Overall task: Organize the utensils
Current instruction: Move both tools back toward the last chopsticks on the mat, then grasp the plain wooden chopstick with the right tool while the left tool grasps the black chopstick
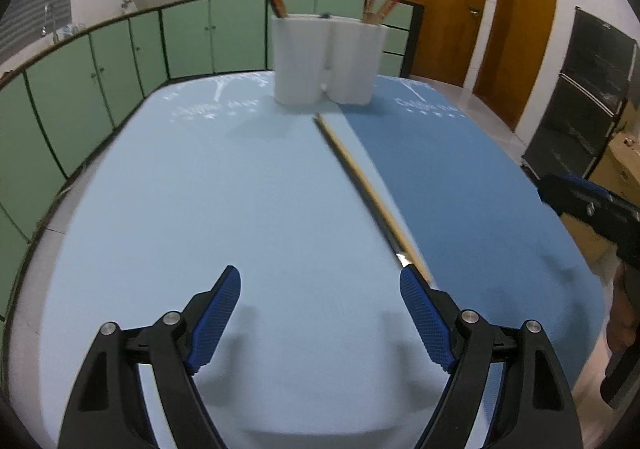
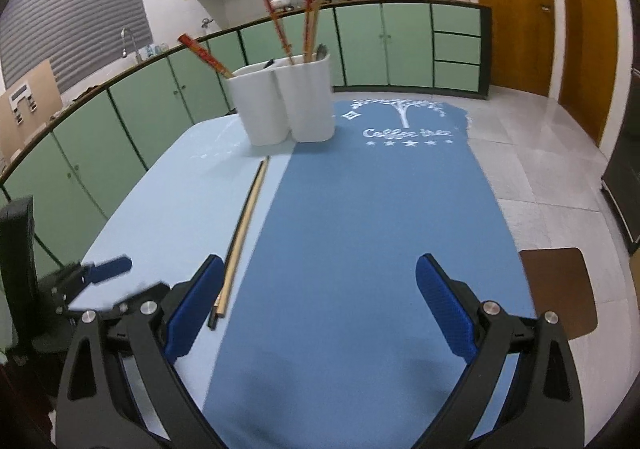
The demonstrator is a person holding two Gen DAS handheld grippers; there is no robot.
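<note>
Wooden chopsticks (image 2: pixel 240 233) flat on matte blue mats (image 2: pixel 360 229); both grippers' ribbed fingers (image 1: pixel 216 317) (image 2: pixel 444 309) spread, empty.

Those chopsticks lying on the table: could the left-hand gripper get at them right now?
Probably yes. The chopsticks lie in the open on the table, their near end beside the open left gripper; nothing lies between.

The dark blue mat (image 2: pixel 360 229) reads "Coffee tree".

Left wrist view sits low over the desk (image 1: pixel 200 189), facing the white holder (image 1: pixel 326 61) at the far end. Right wrist view faces likewise from alongside; both share the chopsticks (image 2: pixel 242 233).
</note>
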